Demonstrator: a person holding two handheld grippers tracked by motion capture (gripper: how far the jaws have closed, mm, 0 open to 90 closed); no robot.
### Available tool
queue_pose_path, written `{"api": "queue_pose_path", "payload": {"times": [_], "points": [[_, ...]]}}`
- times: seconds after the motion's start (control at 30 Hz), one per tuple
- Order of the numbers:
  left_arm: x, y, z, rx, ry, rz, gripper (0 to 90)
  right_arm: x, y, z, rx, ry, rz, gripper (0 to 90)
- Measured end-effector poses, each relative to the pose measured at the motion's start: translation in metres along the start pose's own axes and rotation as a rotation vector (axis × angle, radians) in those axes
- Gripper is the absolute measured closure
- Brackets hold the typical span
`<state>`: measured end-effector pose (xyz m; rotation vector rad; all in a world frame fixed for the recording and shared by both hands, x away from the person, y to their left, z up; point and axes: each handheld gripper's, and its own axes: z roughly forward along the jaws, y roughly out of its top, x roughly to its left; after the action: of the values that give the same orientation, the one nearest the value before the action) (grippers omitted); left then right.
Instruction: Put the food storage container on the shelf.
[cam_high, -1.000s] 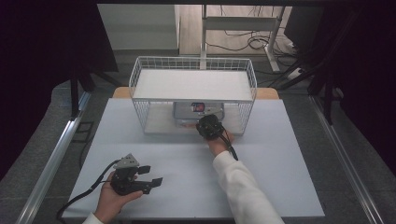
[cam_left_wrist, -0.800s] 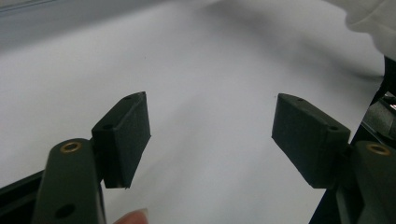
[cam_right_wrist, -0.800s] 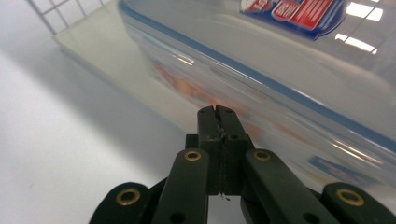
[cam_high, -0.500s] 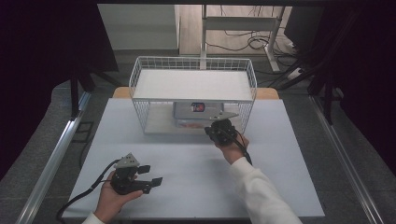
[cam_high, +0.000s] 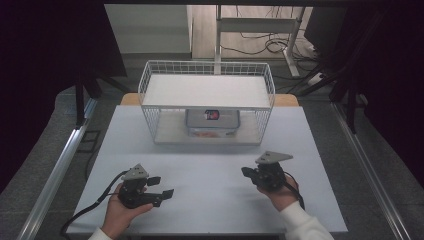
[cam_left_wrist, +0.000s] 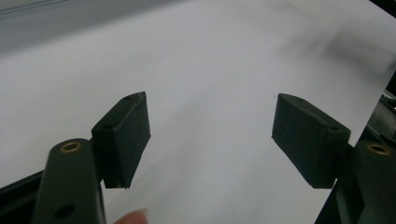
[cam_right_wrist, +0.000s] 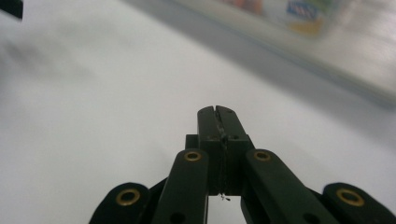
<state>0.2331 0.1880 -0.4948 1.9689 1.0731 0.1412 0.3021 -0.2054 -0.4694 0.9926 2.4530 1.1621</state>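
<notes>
High view, left tool (cam_high: 161, 187) gaping wide, right tool (cam_high: 246, 172) pinched together, bare white table (cam_high: 210, 170) between.

We see a white counter (cam_high: 210, 170) carrying a white wire basket rack (cam_high: 207, 102), beyond it a white desk frame (cam_high: 260, 25) and tangled cables (cam_high: 250, 45) on the floor.

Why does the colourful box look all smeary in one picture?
In the right gripper view the box is blurred, while the shut right gripper stays sharp. In the high view the box looks clear, with darkness around the white table.
</notes>
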Motion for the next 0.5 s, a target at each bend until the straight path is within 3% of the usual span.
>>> {"api": "queue_pose_path", "payload": {"times": [0.13,0.33,0.4,0.47,0.5], "points": [[0.0,-0.001,0.0,-0.001,0.011,0.008,27.2,0.0,-0.022,-0.024,0.003,-0.01,0.03,89.0],[0.0,-0.001,0.002,0.005,0.014,0.009,27.2,-0.006,-0.038,-0.039,0.015,-0.038,0.042,87.5],[0.001,0.0,0.002,0.006,0.019,0.011,27.2,-0.009,-0.039,-0.039,0.018,-0.037,0.038,81.6],[0.001,-0.001,0.002,0.007,0.023,0.015,27.1,-0.01,-0.039,-0.036,0.011,-0.037,0.033,68.4],[0.001,-0.001,0.002,0.007,0.023,0.015,27.1,-0.01,-0.039,-0.036,0.011,-0.037,0.033,68.4]]}}
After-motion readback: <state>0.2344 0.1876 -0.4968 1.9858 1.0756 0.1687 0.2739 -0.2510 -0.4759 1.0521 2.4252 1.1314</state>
